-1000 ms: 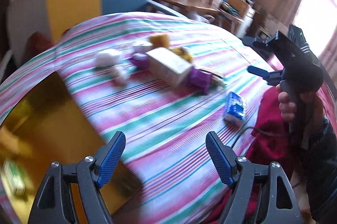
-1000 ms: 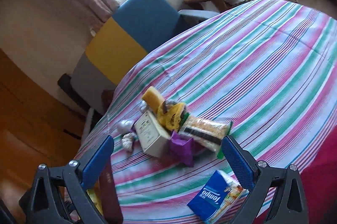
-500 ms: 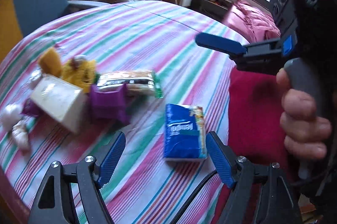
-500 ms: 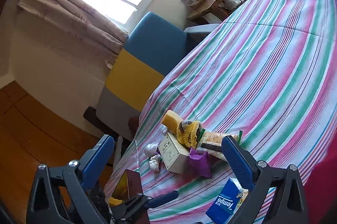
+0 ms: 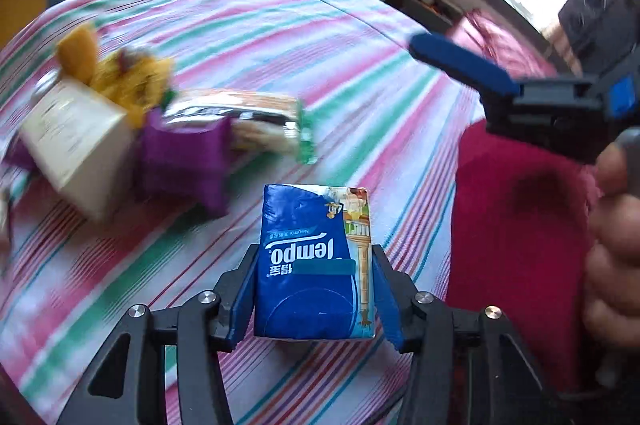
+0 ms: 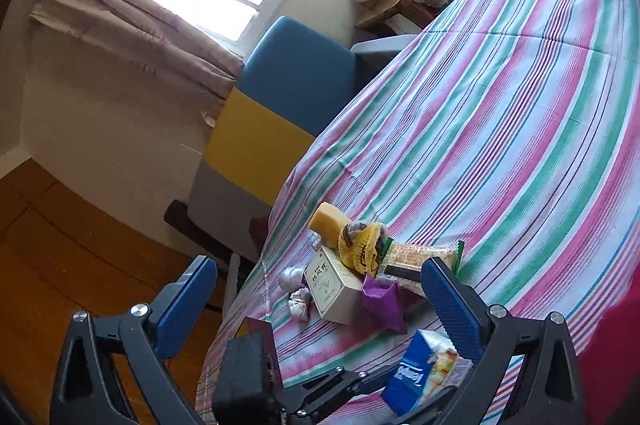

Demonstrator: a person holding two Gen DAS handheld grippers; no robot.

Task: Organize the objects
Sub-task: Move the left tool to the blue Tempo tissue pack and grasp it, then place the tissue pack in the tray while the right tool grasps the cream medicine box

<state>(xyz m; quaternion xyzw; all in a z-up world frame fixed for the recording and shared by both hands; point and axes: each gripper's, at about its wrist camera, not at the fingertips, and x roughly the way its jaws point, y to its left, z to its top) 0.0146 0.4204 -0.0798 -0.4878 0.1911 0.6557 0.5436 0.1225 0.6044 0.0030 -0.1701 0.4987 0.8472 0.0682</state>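
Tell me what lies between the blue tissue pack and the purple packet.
Only bare striped tablecloth separates the tissue pack, clamped in the left gripper, from the purple packet. The left wrist view shows this most clearly.

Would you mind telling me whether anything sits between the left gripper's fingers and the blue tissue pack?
Nothing visible does. The left gripper has a blue finger against each side of the blue tissue pack, with no other item between. The purple packet and the cream box lie farther off on the striped cloth.
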